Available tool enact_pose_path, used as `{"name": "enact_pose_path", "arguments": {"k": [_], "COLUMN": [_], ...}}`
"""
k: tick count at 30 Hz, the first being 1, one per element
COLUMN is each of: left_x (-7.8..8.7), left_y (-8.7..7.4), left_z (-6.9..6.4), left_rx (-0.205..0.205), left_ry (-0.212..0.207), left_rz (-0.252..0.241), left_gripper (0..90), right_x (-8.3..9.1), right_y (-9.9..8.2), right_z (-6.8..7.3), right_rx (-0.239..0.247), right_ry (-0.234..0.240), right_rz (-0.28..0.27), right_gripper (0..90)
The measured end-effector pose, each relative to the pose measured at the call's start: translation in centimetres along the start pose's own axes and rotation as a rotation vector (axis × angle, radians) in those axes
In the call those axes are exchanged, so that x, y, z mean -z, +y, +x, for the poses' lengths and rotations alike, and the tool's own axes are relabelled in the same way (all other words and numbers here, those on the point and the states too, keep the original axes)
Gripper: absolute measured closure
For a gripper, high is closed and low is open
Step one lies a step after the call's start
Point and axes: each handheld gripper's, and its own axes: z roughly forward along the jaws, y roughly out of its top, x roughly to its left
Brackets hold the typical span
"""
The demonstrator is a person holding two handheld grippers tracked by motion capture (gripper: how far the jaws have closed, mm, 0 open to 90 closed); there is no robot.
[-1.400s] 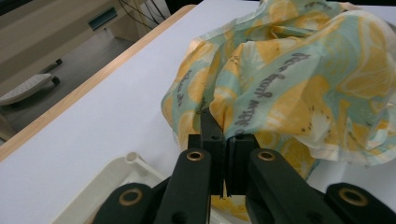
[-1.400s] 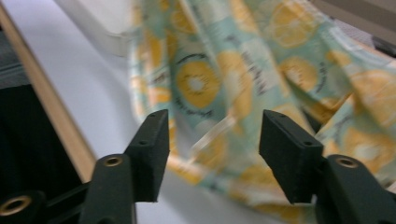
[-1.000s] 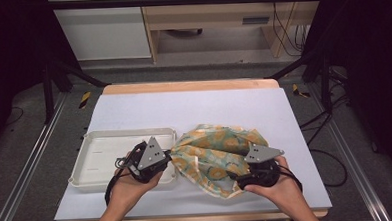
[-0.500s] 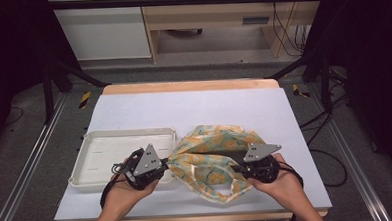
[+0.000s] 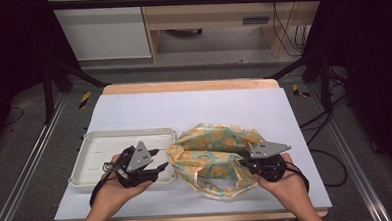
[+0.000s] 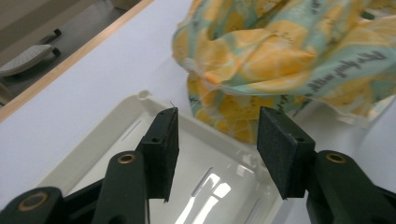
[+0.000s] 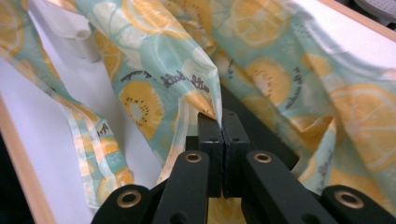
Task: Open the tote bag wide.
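The right hand-held gripper [image 7: 219,122] clamps the lemon-print yellow-and-teal fabric bag [image 5: 211,152]; the left hand-held gripper [image 6: 217,144] (jaws just opening) gapes empty over the white plastic tray [image 5: 93,152]

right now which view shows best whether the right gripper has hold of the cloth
The right gripper view: the right gripper has its jaws shut on a fold of the cloth. The high view shows that gripper at the cloth's edge, the pinch hidden. The left gripper view shows the bunched cloth beyond the tray.

Tray [image 5: 93,157]: near right corner hidden under left gripper [image 5: 156,160]. Bag [image 5: 213,150]: cut off by top and right edges in left gripper view; printed lettering too blurred to read. Worktop [image 5: 194,105] beneath bag hidden.
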Motion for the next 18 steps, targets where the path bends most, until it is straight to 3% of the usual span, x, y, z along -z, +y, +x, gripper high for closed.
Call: {"name": "enact_pose_path", "arguments": {"k": [6,9,14,18], "left_x": [0.7,0.0,-2.7,-5.7], "left_y": [1.6,3.0,5.3,6.6], "left_z": [1.4,1.6,1.0,0.6], "left_rx": [0.008,0.002,-0.024,-0.069], "left_ry": [0.023,0.007,-0.056,-0.098], "left_rz": [-0.010,-0.011,0.024,0.096], "left_gripper": [49.4,47.9,40.4,34.7], "right_x": [-0.1,-0.4,-0.7,-0.9], "right_y": [-1.0,-1.6,-1.9,-2.0], "right_z": [1.6,2.2,2.6,2.7], "right_rx": [0.044,0.057,0.070,0.080], "right_ry": [0.019,0.023,0.018,0.021], "right_rz": [0.026,0.033,0.037,0.037], "right_gripper": [90.0,89.9,89.8,89.8]}}
